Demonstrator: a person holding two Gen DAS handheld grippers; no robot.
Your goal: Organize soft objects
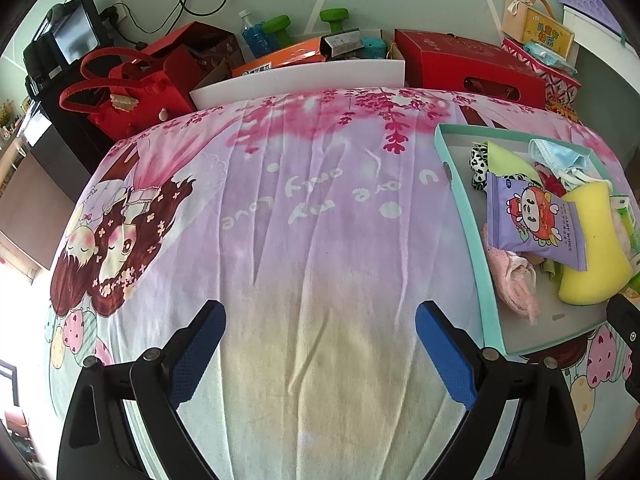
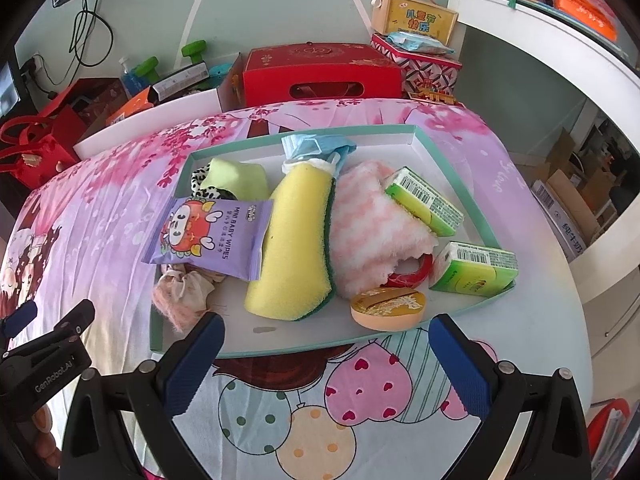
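Blue-padded fingers of the right gripper (image 2: pixel 324 360) stand wide apart just short of the near rim of the teal tray (image 2: pixel 456 168), holding nothing and touching nothing. Directly ahead of it lies the yellow sponge (image 2: pixel 298 236), green-backed along its right edge; it looks light and springy and should squash under the pads, so a hold across its narrow middle seems safest. Left of it, the purple wipes pack (image 2: pixel 212 232) is probably slick film over a soft filling and may slide, so it is best pinched at a sealed end. Right of the sponge, the pink-and-white fluffy cloth (image 2: pixel 372 224) is limp and would need a bunched fold. Two green boxes (image 2: pixel 472 268) and an orange oval case (image 2: pixel 388 306) on the right look stiffer, and a blue face mask (image 2: pixel 316 146) lies at the far side.

Over the patterned sheet (image 1: pixel 320 208), the left gripper (image 1: pixel 320 352) hangs equally wide apart and empty, with the tray well off to its right.
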